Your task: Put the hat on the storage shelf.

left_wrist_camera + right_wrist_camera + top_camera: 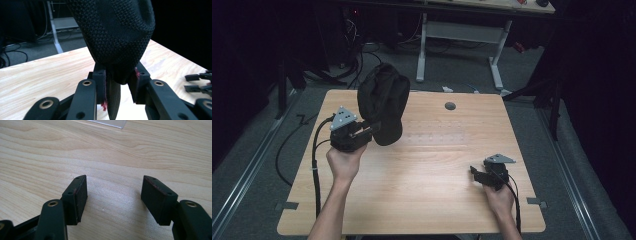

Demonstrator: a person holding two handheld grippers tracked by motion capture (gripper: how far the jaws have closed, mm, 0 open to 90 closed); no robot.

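Black woven fabric bag (382, 101), soft and bulging, hangs lifted over the far left of the light wooden tabletop (427, 190) in the high view, pinched at its lower edge by my left hand-held gripper (368, 131); its dark folds blur together, so I cannot make out its opening. My right hand-held gripper (476, 172) rests low near the right edge, well apart from the bag.

Left gripper view: the bag (117, 32) rises from between my jaws, clamped on its hem, its top cut off.

Right gripper view: my jaws stand wide over bare wood.
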